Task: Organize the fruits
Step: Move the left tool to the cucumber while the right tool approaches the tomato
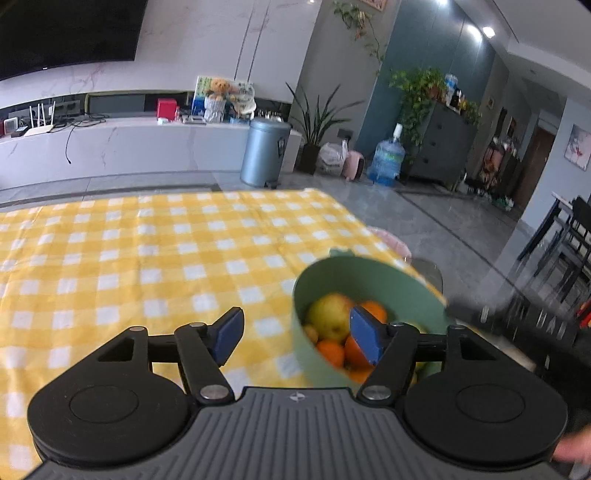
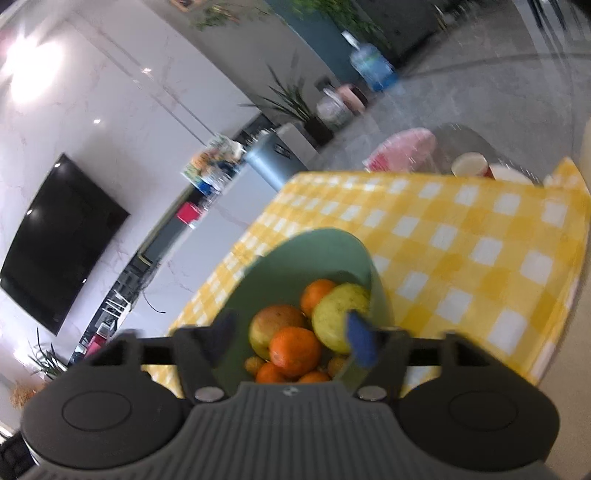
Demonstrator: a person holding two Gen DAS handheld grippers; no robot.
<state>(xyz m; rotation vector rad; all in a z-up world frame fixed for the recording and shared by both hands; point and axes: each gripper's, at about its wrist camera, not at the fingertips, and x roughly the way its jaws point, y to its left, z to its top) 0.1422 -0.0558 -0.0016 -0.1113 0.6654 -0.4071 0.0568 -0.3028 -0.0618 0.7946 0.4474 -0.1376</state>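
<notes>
Marble wall (image 1: 207, 44), dark TV (image 1: 66, 29), grey floor (image 1: 436, 221), possibly tiled.

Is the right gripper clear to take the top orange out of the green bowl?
Probably yes. The right gripper is open, straddling the near wall of the green bowl, and the orange lies uncovered on top of the pile. The yellow-green apple crowds one side, so the fit looks tight.
</notes>
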